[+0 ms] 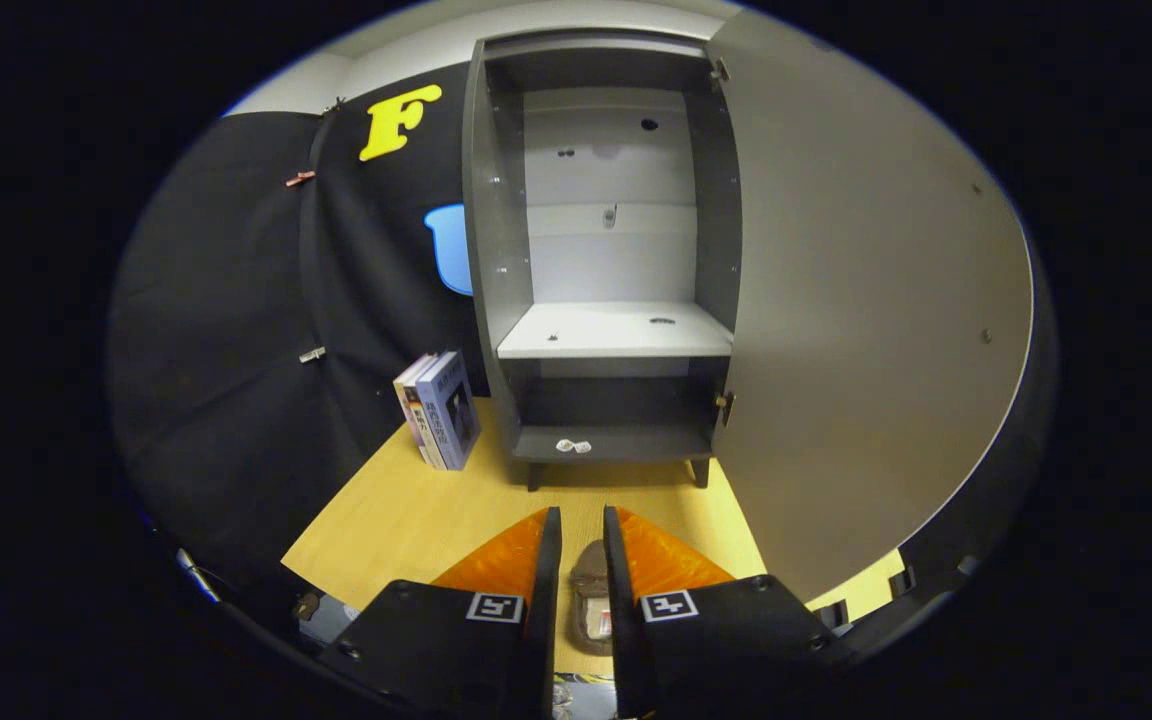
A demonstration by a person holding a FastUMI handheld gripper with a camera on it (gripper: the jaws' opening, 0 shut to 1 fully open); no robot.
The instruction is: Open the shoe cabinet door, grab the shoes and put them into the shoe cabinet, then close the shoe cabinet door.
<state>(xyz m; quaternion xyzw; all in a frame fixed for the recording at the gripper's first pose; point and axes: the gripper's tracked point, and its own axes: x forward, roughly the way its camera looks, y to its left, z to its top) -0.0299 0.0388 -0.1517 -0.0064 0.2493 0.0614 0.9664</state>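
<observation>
The grey shoe cabinet [501, 250] stands open straight ahead, its door [856, 300] swung wide to the right. Inside, a pale middle shelf [616, 335] is bare apart from small marks, and a dark bottom shelf [636, 442] carries a small white packet [573, 446]. A brown shoe [591, 590] sits between the fingers of my gripper [582, 512], seen from above with its insole showing. The fingers stand close together against its sides, so the gripper is shut on it. The shoe is a short way in front of the cabinet's feet, over the wooden surface.
Up to three books [441, 410] lean upright just left of the cabinet's base. The yellow wooden surface [396, 520] runs from the fingers to the cabinet. Black cloth wall hangs on the left, and the open door fences the right side.
</observation>
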